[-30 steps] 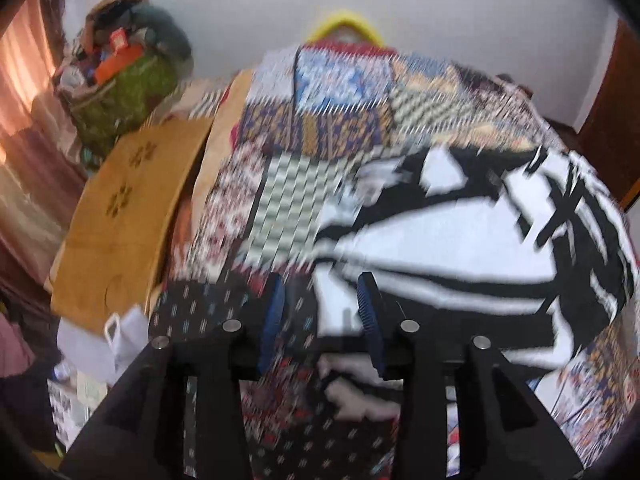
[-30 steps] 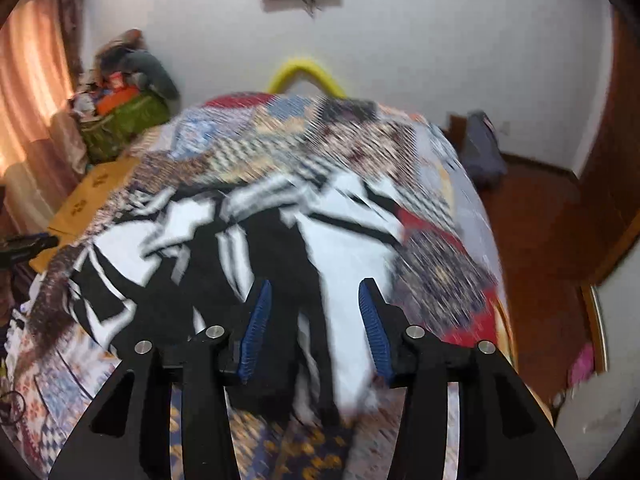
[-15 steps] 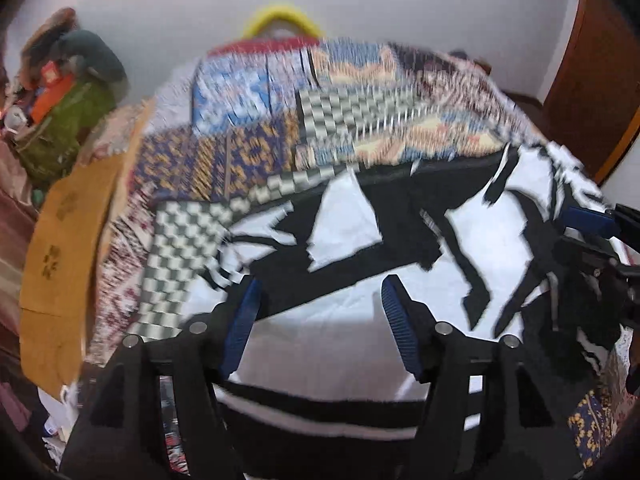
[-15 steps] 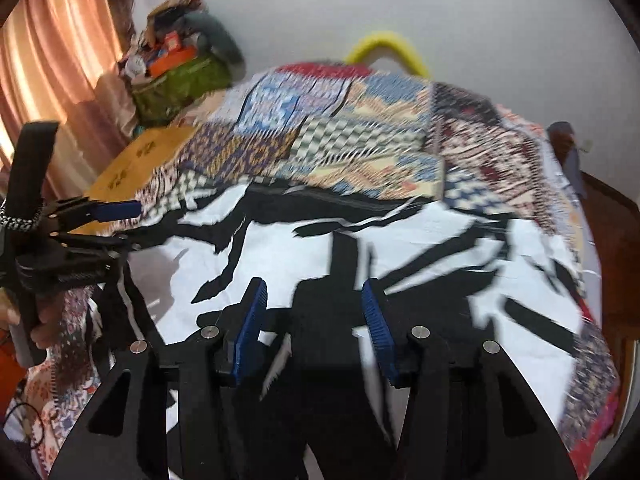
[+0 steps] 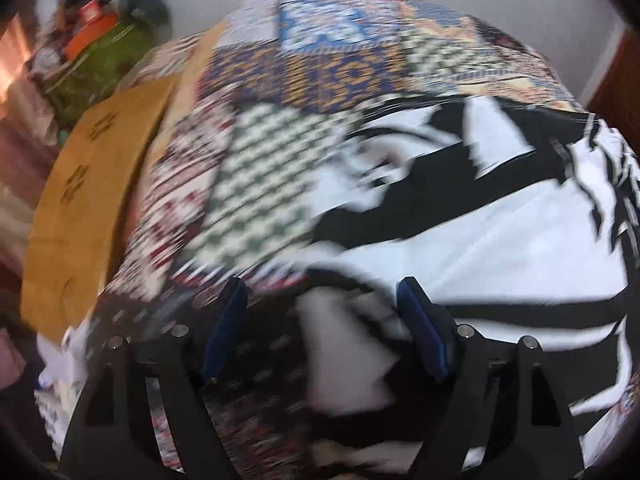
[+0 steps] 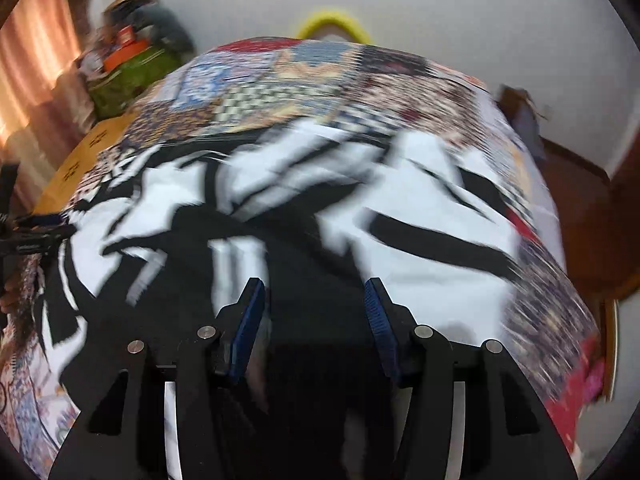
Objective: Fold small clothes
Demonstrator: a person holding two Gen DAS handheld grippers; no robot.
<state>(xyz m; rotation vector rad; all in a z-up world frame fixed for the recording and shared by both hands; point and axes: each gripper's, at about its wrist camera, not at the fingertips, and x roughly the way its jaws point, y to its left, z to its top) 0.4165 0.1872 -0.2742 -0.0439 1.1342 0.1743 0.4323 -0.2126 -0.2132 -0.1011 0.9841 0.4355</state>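
Spread flat across the patchwork bedspread lies a black-and-white garment, filling the 3 o'clock half of the left wrist view, its near corner bunched at 6 o'clock. Left tool angled steeply down over that corner, jaws opening and already wide apart, blue pads clear of the cloth; a rumpled white-and-black fold sits between them, loose, not pinched. Heavy blur all round.

Over in the right wrist view, same garment sprawled from 9 to 3 o'clock on the bed. Right tool poised over a black patch of the fabric at 6 o'clock, jaws partly apart, dark cloth running between the pads; whether pinched or just lying there, cannot tell through the blur. Left tool glimpsed at 9 o'clock, right at the garment's edge.

Beside the bed at 9 o'clock, a tan board; a green bag stuffed with odds and ends at 10 o'clock. Yellow arc peeking over the bed's far end at 12, against a white wall.
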